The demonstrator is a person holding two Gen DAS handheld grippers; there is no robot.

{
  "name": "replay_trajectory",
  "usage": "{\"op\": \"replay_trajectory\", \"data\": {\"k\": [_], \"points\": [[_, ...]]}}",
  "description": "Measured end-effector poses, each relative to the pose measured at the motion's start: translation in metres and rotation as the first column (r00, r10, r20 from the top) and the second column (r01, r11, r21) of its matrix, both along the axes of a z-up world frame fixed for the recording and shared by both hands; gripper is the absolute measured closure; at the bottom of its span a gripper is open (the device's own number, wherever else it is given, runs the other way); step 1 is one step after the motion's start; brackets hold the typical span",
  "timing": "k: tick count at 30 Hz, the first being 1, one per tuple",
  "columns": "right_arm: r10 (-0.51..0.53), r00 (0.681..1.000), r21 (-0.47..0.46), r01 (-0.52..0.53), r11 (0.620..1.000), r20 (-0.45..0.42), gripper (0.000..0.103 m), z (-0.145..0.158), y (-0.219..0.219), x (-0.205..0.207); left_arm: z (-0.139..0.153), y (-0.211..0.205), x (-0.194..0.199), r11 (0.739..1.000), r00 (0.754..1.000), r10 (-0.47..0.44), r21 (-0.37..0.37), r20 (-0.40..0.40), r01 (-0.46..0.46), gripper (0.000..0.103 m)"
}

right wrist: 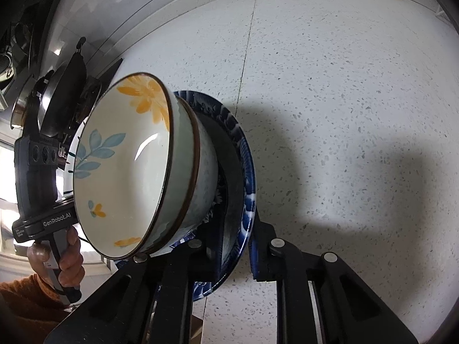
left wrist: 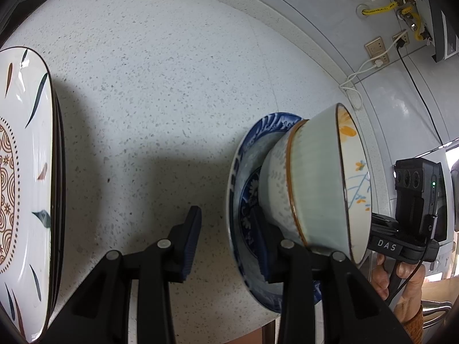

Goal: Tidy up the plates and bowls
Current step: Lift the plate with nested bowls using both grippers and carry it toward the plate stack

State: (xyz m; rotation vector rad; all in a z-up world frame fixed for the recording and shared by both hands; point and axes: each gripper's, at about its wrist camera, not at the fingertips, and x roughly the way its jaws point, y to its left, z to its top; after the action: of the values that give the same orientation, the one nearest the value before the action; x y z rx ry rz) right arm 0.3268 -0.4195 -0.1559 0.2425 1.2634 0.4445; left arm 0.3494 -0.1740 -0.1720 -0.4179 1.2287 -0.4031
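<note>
- My left hand-held gripper (left wrist: 226, 240) stands spread wide with nothing between its fingers; one finger lies over the blue-patterned plate (left wrist: 243, 154) and hides part of its face, the other hangs over bare speckled desk (left wrist: 160, 66).
- My right hand-held gripper (right wrist: 233, 246) straddles the same blue-patterned plate (right wrist: 248, 172): one finger sits on the plate's inner face, the other outside its rim. I cannot tell whether the pads actually press the rim, so I cannot say if it is clamped or loose.
- On that plate stand two nested bowls: a pale celadon bowl with orange flowers (left wrist: 321, 172) sits inside a white bowl with a brown rim (left wrist: 278, 183). Only the lower bowl's outer wall shows; its inside is hidden.
- From the right wrist, the flowered bowl (right wrist: 120, 166) shows its inside, with orange petals and a blue-green sprig, and it blocks most of the brown-rimmed bowl (right wrist: 203, 172) and the plate's centre.
- At the left edge of the left wrist view, a stack of white plates with leaf strokes (left wrist: 34, 172) is cut off by the frame; I cannot count the dark rims under the top one.
- Behind the flowered bowl in the right wrist view, dark cookware (right wrist: 63, 97) is blurred and hard to make out.
- Wall sockets (left wrist: 375, 48) and yellow hose fittings (left wrist: 401, 3) sit on the tiled wall.
</note>
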Motion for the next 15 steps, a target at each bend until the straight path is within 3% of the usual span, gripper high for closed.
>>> {"op": "replay_trajectory", "data": {"k": [15], "points": [[-0.016,1.0,0.006,0.016,1.0,-0.026,0.089,0.001,-0.005,0.003,-0.007,0.008,0.01,0.997,0.997,0.013,-0.076,-0.07,-0.018,0.07]]}}
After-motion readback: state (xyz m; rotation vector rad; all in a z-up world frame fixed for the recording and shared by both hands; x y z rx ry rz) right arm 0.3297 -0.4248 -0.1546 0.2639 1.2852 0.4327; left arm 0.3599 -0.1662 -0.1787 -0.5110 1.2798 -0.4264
